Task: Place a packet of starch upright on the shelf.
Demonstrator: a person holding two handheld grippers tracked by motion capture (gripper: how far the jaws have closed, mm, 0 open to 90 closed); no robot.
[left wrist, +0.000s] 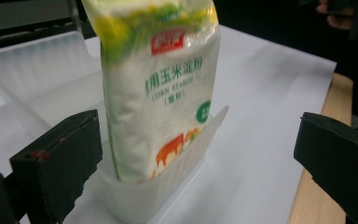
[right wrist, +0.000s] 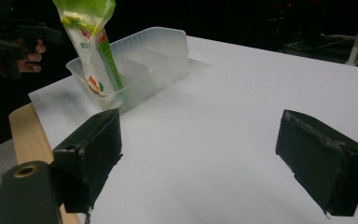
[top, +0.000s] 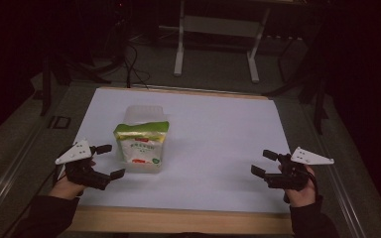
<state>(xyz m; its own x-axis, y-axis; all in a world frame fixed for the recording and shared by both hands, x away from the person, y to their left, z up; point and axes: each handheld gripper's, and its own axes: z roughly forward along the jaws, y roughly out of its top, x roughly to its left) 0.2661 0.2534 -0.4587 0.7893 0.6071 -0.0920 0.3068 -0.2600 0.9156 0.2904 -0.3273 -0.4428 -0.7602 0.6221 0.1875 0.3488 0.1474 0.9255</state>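
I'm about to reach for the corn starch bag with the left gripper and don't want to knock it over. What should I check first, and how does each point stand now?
1. Left gripper open: ok, its fingers stand wide apart.
2. Bag between the left fingers' line: ok, it sits centred ahead in the left gripper view.
3. Bag upright in the clear plastic container: ok, standing at the near end.
4. Bag steady: cannot tell; it stands tall above the low container wall.
5. Right gripper out of the way: ok, open, apart on the white sheet.
6. Container held down: not ok, nothing holds it.
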